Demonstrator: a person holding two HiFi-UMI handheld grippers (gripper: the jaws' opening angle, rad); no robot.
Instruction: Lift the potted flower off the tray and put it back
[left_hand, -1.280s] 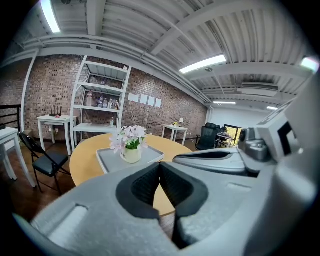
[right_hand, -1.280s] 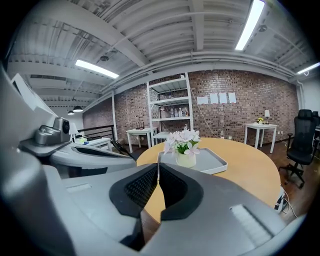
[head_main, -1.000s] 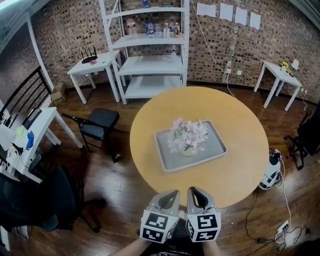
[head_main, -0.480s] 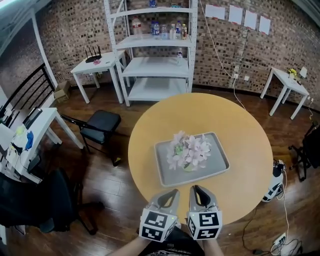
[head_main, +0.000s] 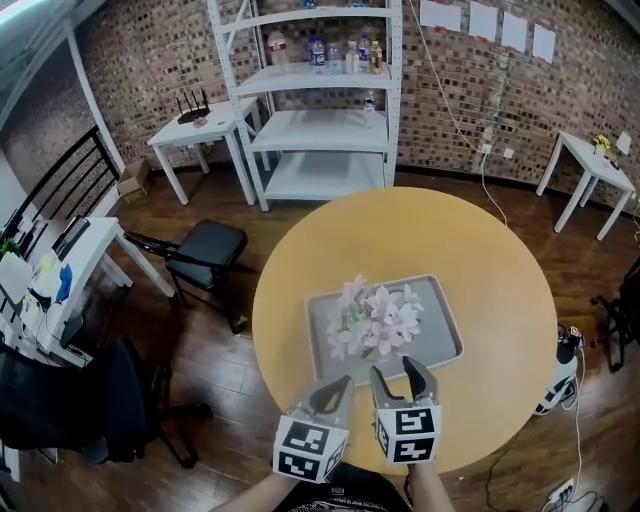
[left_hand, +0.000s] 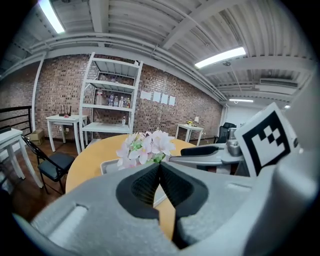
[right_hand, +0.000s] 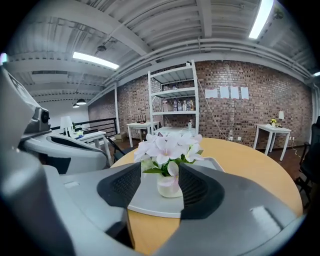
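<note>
A potted flower (head_main: 375, 320), pink-white blooms in a small pale pot, stands on a grey tray (head_main: 442, 338) on the round wooden table (head_main: 490, 260). Both grippers hover at the table's near edge, just short of the tray. My left gripper (head_main: 343, 382) is shut with nothing in it; in the left gripper view its pads meet (left_hand: 159, 170) with the flower (left_hand: 146, 145) beyond. My right gripper (head_main: 398, 368) has just been opening. It stands open (right_hand: 160, 192), and the pot (right_hand: 169, 186) shows ahead through the gap, untouched.
A white shelf unit (head_main: 325, 110) with bottles stands against the brick wall behind the table. A black folding chair (head_main: 205, 250) is left of the table, a white desk (head_main: 60, 270) further left, and a small white table (head_main: 590, 165) at far right.
Both grippers have moved forward over the table's near edge toward the tray. The right gripper's jaws, shut before, now stand apart. The left gripper stays shut.
</note>
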